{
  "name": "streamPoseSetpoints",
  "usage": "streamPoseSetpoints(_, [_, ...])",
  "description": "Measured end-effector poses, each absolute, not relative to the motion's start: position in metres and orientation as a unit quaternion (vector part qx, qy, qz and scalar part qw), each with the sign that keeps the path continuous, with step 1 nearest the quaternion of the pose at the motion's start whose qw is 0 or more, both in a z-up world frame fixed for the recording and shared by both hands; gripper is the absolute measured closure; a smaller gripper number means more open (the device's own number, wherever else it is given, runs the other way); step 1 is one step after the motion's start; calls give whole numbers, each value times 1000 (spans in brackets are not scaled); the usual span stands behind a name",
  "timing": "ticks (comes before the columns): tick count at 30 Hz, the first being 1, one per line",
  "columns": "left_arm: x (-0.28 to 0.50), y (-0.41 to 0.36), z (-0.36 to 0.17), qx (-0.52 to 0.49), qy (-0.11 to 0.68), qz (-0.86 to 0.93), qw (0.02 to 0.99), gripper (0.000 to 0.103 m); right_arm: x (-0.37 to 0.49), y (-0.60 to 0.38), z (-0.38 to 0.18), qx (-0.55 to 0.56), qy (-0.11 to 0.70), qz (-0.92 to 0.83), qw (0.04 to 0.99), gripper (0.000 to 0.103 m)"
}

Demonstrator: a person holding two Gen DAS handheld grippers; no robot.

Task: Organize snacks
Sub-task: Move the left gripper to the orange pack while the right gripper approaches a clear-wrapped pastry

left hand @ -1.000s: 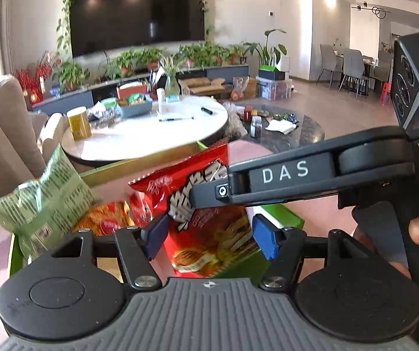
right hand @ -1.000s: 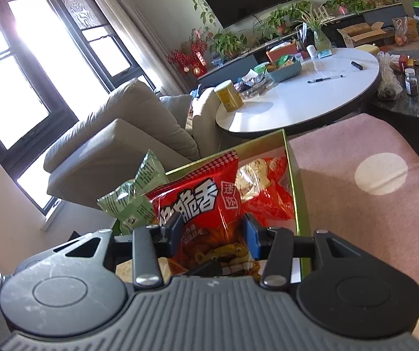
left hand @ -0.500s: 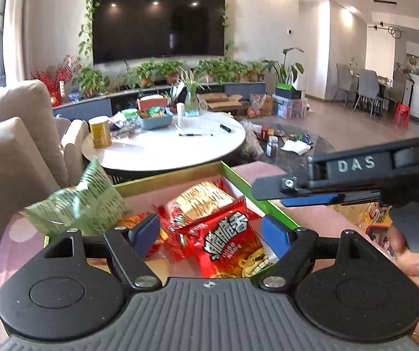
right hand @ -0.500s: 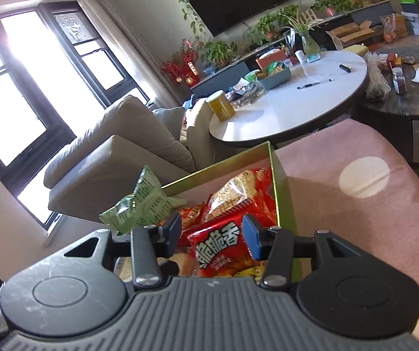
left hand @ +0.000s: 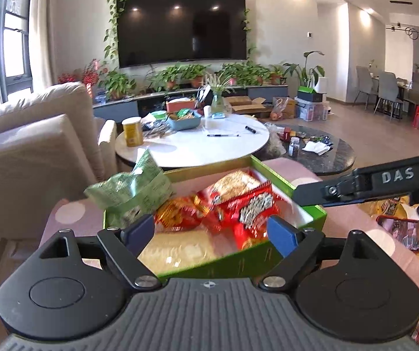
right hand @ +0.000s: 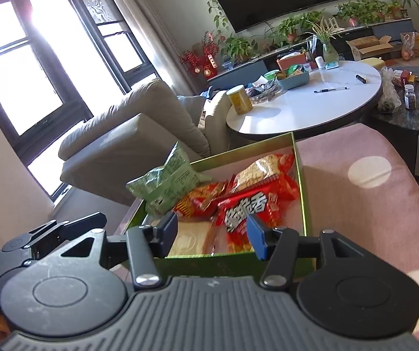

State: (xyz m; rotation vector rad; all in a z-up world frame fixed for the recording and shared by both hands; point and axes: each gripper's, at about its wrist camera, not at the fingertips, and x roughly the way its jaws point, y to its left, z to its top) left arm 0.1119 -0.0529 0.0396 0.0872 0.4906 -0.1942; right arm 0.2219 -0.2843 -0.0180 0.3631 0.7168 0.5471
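A green box (left hand: 311,206) (right hand: 299,175) on the pink dotted cloth holds several snack packs. A red bag with white lettering (left hand: 253,207) (right hand: 247,210) lies flat in it, beside an orange-red packet (left hand: 177,213) and a gold-fronted packet (right hand: 262,169). A pale yellow pack (left hand: 177,248) lies at the near end. A green bag (left hand: 133,190) (right hand: 165,181) leans over the box's left wall. My left gripper (left hand: 211,232) hovers over the near rim, jaws opening, nothing between them. My right gripper (right hand: 212,232) is also opening; its pads stand clear of the red bag below.
A beige sofa (right hand: 127,134) stands left of the box. Beyond it are a white round table (left hand: 192,146) with a yellow can, pens and a tray, and a dark round table (left hand: 326,158). A colourful package (left hand: 396,228) lies on the cloth at the right.
The red bag, upright in my right gripper a second ago, now lies flat in the box. Both grippers have drawn back and up from the box, and their jaws have widened.
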Motion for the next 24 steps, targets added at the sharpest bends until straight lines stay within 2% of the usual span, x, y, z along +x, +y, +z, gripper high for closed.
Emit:
streamPoseSetpoints(7, [85,-44,32,30,254,-91,962,20,192,-284,-22,143,350,275,884,45])
streamPoseSetpoints(12, [64,-29,26,27,259,-78,962,20,167,-305,-40,65,276,238,929,39])
streamPoseSetpoints(14, [56,-22,24,18,261,-70,963,20,164,-313,-54,45,283,213,934,39])
streamPoseSetpoints(19, [44,-12,17,1,272,-64,960,20,168,-326,-88,150,348,165,910,39])
streamPoseSetpoints(24, [35,-14,1,2,289,-62,955,20,167,-291,-88,186,342,212,896,39])
